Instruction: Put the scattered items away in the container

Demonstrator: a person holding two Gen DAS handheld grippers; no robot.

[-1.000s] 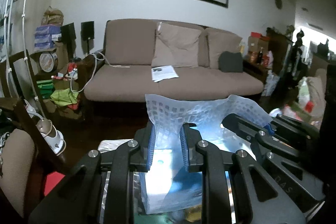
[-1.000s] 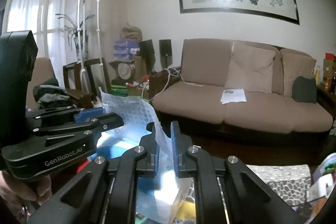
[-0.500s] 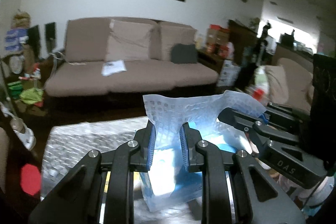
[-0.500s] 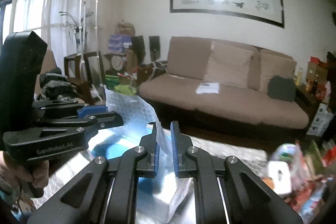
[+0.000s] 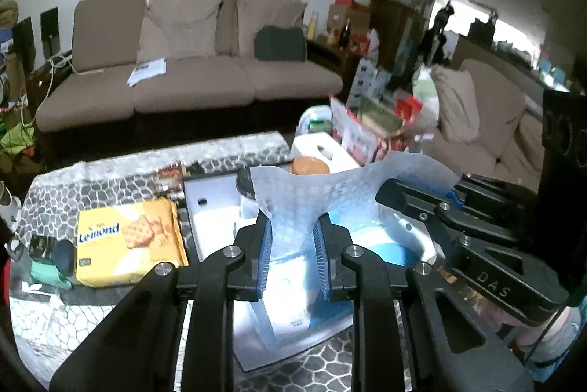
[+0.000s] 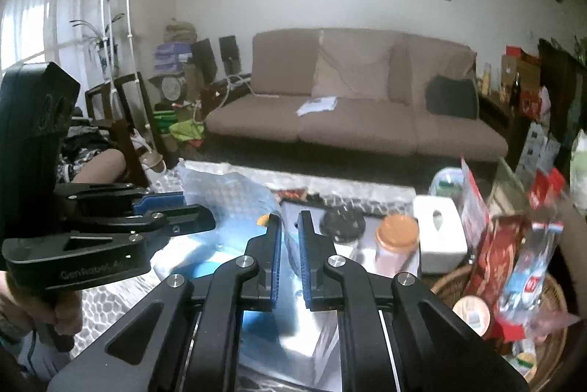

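Left tongs (image 5: 292,254) closed on the near edge of a translucent plastic bag (image 5: 312,193), blue pads pinching the bunched film. Right tongs (image 6: 290,258) clamped on the opposite edge of the same bag (image 6: 227,193), jaws nearly together with the thin film between them. Bag mouth stretched between the two pairs of tongs, raised above the counter (image 5: 110,171), which wears a grey pebble-patterned covering. Inside the bag, something blue and white, probably a flat packet, though too blurred behind the film to name.

Left of the bag on the counter: a yellow Lemond cracker pack (image 5: 128,239), lying flat, and beyond it toward the counter's left edge a small dark and green item (image 5: 47,261), indistinct. Under and behind the bag, a white tray or board (image 5: 212,208) with a hole near its far corner. Behind the bag, a jar with an orange lid (image 6: 398,232), upright, with a white tissue box (image 6: 438,232) just beside it to the right. Right of the tissue box, a wicker basket (image 6: 550,351) holding red snack packets and a round tub. Far behind the counter, a brown sofa (image 6: 359,109) against the wall, with a paper lying on its seat.
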